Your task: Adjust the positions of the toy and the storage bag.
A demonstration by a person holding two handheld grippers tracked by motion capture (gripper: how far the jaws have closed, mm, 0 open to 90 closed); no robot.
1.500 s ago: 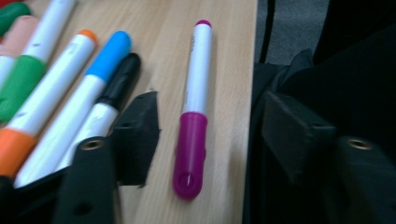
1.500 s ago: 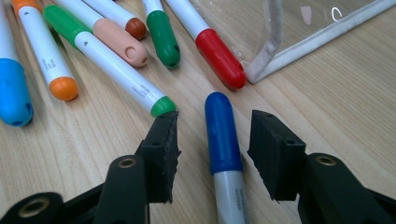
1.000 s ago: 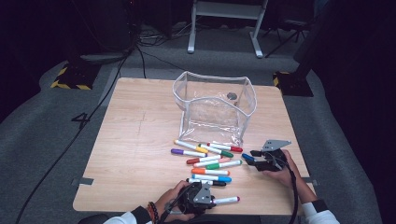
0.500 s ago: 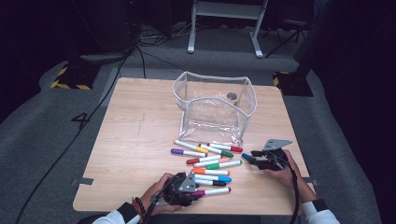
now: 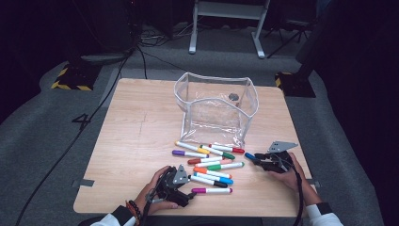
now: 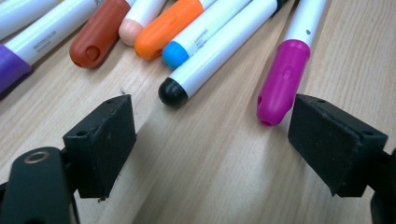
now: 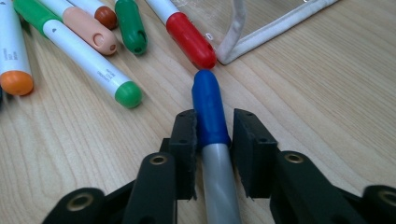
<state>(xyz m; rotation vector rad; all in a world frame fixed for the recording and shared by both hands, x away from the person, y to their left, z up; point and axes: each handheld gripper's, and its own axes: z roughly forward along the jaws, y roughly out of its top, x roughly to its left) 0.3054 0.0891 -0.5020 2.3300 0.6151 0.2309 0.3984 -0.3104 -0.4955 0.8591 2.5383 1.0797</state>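
Plywood table [image 5: 136,141] takes up the middle of the high view, with a clear plastic pouch [image 5: 216,110] standing open at its upper centre and a scatter of markers [image 5: 207,162] just below it.

The right gripper [image 5: 256,159], at the lower right of that frame, has its jaws pressed onto a blue-capped marker [image 7: 208,112]; in the right gripper view the cap sits squeezed between the pads, low and centred, its tip almost meeting a red-capped marker [image 7: 189,39] beside the pouch's white edge. The marker looks light, rigid and smooth, so it probably slips easily; gripping across the barrel near the cap, as here, seems sound.

The left gripper [image 5: 190,188], at the lower centre of the high view, lies low over the wood with the hand wrapped around it from the bottom edge. Its jaws stand wide apart, holding nothing, and a magenta-capped marker [image 6: 280,84] lies just inside the right-hand pad, a black-tipped marker [image 6: 219,51] between.
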